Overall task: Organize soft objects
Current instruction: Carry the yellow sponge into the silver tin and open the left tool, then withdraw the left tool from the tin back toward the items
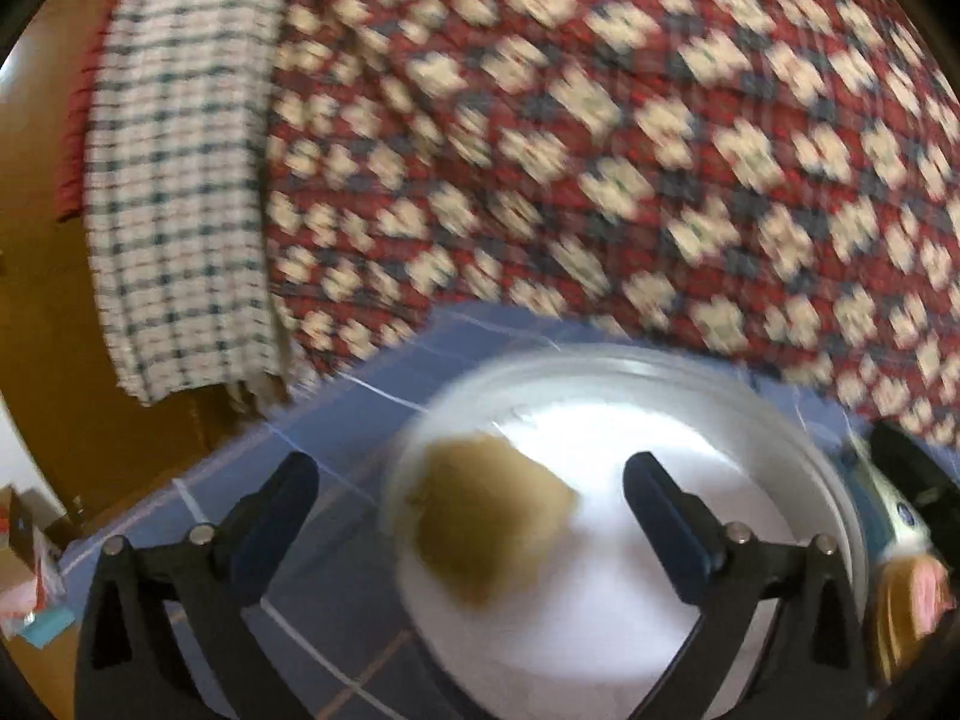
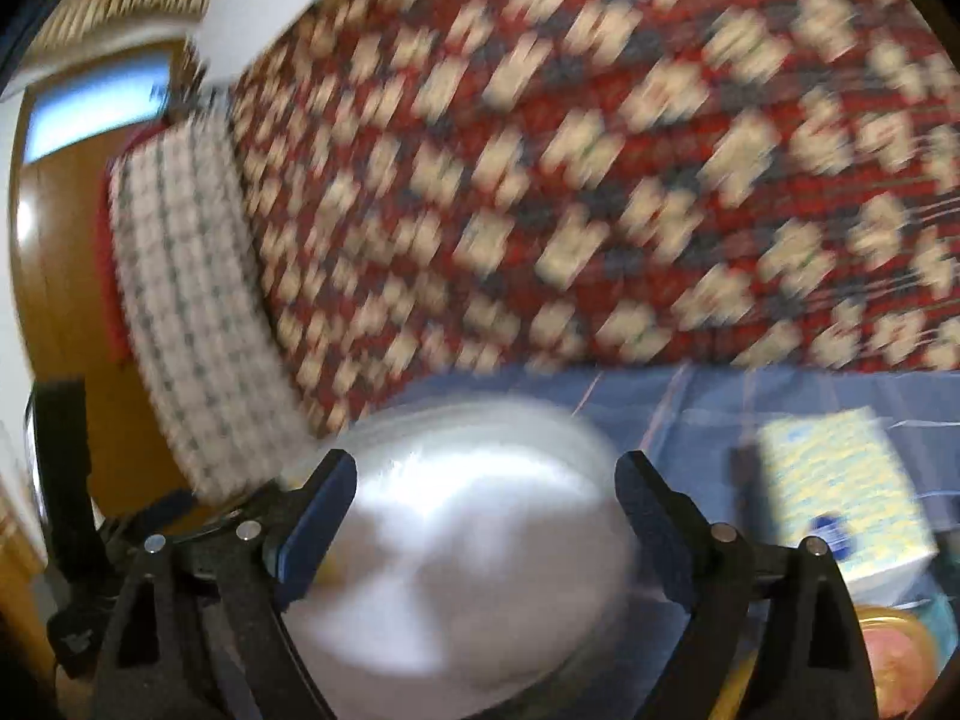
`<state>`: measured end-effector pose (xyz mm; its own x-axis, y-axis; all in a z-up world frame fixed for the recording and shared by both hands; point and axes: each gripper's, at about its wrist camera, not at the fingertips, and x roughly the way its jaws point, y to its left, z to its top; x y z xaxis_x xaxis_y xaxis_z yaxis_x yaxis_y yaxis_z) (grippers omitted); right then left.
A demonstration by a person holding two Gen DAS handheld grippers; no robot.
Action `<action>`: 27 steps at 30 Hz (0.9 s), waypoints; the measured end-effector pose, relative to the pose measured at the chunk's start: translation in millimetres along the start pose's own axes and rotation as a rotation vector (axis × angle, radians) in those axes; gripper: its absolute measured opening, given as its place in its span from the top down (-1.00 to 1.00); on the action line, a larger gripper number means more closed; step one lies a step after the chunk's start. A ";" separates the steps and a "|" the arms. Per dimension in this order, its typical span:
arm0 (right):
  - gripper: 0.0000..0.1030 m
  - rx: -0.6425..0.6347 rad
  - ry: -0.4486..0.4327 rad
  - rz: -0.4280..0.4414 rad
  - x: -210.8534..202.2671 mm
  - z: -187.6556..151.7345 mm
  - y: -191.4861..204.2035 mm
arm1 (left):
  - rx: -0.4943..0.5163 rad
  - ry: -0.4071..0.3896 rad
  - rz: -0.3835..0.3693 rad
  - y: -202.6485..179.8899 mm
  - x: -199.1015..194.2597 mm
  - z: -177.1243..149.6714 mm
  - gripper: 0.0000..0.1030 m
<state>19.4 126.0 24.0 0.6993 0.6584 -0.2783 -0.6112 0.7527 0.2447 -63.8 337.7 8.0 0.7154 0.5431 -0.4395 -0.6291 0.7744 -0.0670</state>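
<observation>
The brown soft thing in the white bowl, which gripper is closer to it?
Left. The left gripper hangs open right over the brown soft thing in the white bowl; the right gripper sits over the bowl's other side.

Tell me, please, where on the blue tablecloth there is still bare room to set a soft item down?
The blue tablecloth is bare left of the round white plastic bowl, toward the hanging checked towel. A second bare strip lies between the bowl and the yellow-and-blue patterned tissue box. The bowl, holding a tan sponge-like lump, has room; its right side is crowded.
</observation>
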 end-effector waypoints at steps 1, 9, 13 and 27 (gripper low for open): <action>-0.76 -0.001 -0.040 -0.039 -8.6 1.3 -3.1 | -0.020 -0.011 0.021 3.5 -1.9 1.7 -0.99; -0.77 -0.037 -0.082 -0.193 -19.9 2.3 -15.0 | -0.075 -0.001 0.038 7.9 -4.4 -0.9 -0.99; -0.77 -0.048 -0.096 -0.231 -25.1 2.3 -19.0 | -0.042 -0.048 0.041 4.5 -14.7 -1.1 -0.99; -0.77 -0.082 -0.090 -0.207 -29.7 -0.1 -13.1 | -0.172 -0.112 0.028 48.4 -33.3 19.5 -1.00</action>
<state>6.6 96.6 28.9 0.8407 0.4902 -0.2300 -0.4770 0.8715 0.1142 -112.2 363.4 36.8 0.7203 0.6035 -0.3419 -0.6849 0.6968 -0.2128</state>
